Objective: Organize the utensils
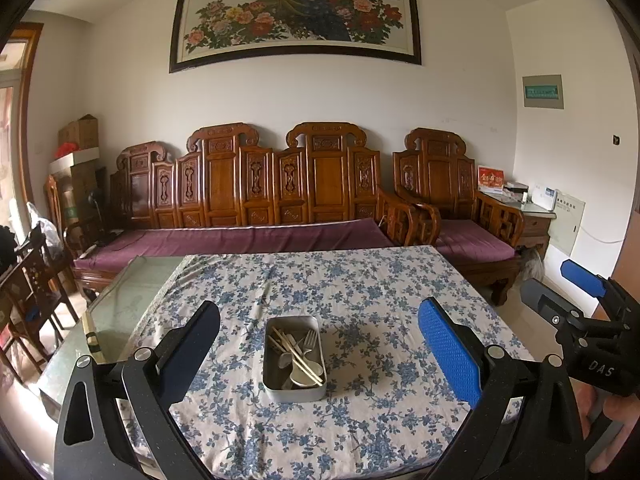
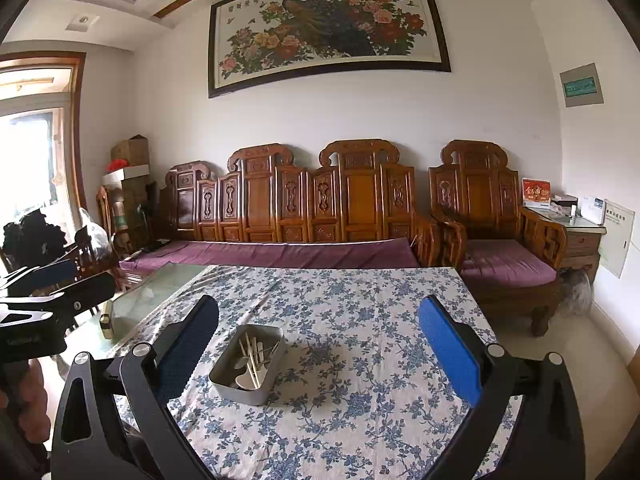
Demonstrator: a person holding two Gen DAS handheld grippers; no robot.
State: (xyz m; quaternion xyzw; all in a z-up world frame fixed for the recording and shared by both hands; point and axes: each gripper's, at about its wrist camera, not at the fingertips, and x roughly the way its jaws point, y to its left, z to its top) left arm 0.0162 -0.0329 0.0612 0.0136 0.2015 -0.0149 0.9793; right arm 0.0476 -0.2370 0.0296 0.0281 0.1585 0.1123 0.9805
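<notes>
In the left wrist view, the left gripper [image 1: 319,350] fills the bottom of the frame, spread wide and holding nothing, raised above the surface [image 1: 360,288] with its floral cloth. Low in the centre, between the two fingers, sits a metal tin [image 1: 295,360] holding a fork [image 1: 309,340], chopsticks [image 1: 298,354] and white spoons [image 1: 302,374]. At the right edge the right gripper [image 1: 556,294] is also released and empty. In the right wrist view, the right gripper [image 2: 319,348] gapes wide, with the tin [image 2: 248,364] lower centre, near its left finger. A wooden sofa [image 2: 296,208] stands behind.
</notes>
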